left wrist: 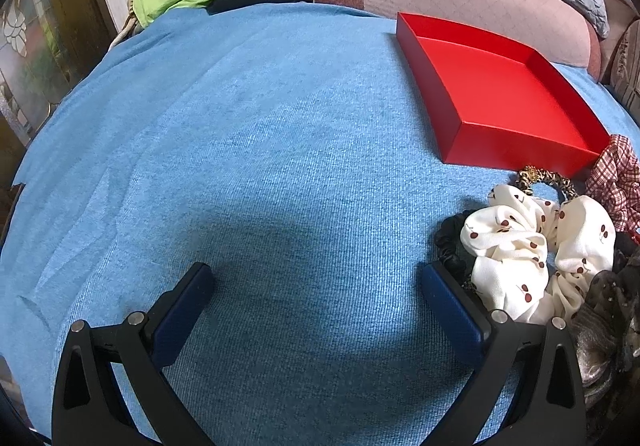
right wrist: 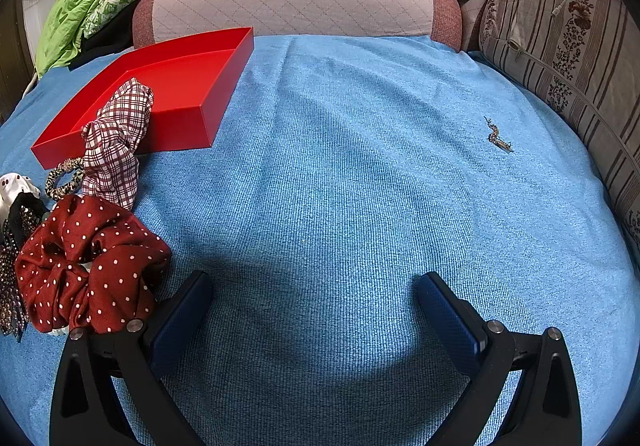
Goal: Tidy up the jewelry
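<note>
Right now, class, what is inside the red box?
The red box shows only its bare red floor. The plaid scrunchie leans on its outer wall, hiding a near corner of the floor.

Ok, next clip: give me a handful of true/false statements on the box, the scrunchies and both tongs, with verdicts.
1. The red box holds nothing. True.
2. The left tongs are clamped on the white cherry-print scrunchie. False: they are open over bare blue cloth, with the scrunchie beside their right finger.
3. The checked scrunchie leans against the box's outer wall. True.
4. The right tongs are open and hold nothing. True.
5. The red polka-dot scrunchie lies inside the box. False: it lies on the cloth, near the right tongs' left finger.
6. A small chain-like piece lies among the scrunchies. False: it lies alone on the cloth, far to their right.
</note>
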Motion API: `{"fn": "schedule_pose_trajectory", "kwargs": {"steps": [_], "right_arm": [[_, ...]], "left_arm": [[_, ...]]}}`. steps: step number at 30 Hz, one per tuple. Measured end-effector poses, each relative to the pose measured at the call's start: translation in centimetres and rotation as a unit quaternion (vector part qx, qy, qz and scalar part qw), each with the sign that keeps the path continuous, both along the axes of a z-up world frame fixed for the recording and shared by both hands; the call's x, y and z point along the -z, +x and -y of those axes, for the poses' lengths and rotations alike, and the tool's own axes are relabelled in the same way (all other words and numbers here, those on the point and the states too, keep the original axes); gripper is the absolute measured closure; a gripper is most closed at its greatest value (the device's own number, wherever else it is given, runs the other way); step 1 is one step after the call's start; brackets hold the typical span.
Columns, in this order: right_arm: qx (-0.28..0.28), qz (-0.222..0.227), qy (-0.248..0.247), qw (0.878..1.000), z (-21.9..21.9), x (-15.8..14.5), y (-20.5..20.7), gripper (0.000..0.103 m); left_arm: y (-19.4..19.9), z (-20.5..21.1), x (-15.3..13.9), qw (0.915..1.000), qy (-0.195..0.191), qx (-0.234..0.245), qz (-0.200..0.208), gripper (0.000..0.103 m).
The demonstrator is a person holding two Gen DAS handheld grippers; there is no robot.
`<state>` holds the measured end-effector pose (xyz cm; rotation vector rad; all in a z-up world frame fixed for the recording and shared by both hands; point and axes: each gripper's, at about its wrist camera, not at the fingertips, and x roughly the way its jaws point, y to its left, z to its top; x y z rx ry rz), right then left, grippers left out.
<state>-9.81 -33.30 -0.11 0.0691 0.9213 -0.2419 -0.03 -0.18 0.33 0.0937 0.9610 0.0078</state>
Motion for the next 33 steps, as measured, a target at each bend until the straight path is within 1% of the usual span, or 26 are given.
{"fn": "schedule_pose_trajectory", "kwargs": {"steps": [9, 11, 15, 16, 18, 19, 21, 22, 25, 27, 30, 33], "right_arm": [[0.000, -0.003, 0.002, 1.000, -0.1, 0.2, 0.0, 0.000], [0.000, -0.002, 0.005, 1.000, -0.1, 0.4, 0.1, 0.000], [-0.001, 0.002, 0.026, 1.000, 0.9, 0.2, 0.0, 0.000], [-0.003, 0.001, 0.039, 0.999, 1.3, 0.1, -0.1, 0.000], [-0.004, -0.008, 0.056, 0.998, 1.4, 0.2, 0.0, 0.000], [-0.006, -0.020, 0.060, 0.998, 1.5, 0.2, 0.2, 0.000], [-0.013, -0.043, 0.040, 0.998, 0.9, 0.4, 0.5, 0.000], [-0.016, -0.046, 0.028, 0.998, 0.4, 0.4, 0.5, 0.000], [0.000, -0.037, 0.035, 0.999, 0.4, 0.1, 0.1, 0.001], [0.017, -0.026, 0.027, 0.999, 0.3, -0.5, -0.8, 0.002], [0.039, 0.000, 0.025, 0.999, 0.3, -1.8, -2.8, 0.002], [0.057, 0.024, 0.012, 0.998, 0.4, -3.5, -4.8, 0.002]], "left_arm": [[-1.0, -0.2, -0.4, 0.9999, -0.008, 0.006, 0.001, 0.000], [-1.5, -0.2, -0.6, 1.0000, -0.004, 0.004, 0.003, 0.000], [-3.7, 0.6, -1.5, 0.9999, 0.012, 0.008, 0.009, 0.000], [-4.2, 0.8, -1.9, 0.9998, 0.015, 0.011, 0.012, 0.000], [-5.6, 1.4, -2.7, 0.9994, 0.023, 0.015, 0.020, 0.000], [-6.4, 1.7, -3.2, 0.9992, 0.025, 0.019, 0.025, 0.000], [-7.5, 2.1, -4.0, 0.9991, 0.021, 0.026, 0.026, 0.000], [-8.3, 2.4, -4.5, 0.9991, 0.014, 0.031, 0.024, 0.000], [-9.8, 2.7, -5.7, 0.9988, 0.005, 0.036, 0.032, 0.000], [-10.9, 2.8, -6.4, 0.9985, 0.005, 0.037, 0.041, 0.000], [-12.3, 2.9, -7.4, 0.9978, 0.000, 0.043, 0.049, 0.000], [-13.2, 3.1, -8.1, 0.9975, -0.006, 0.047, 0.053, 0.000]]}}
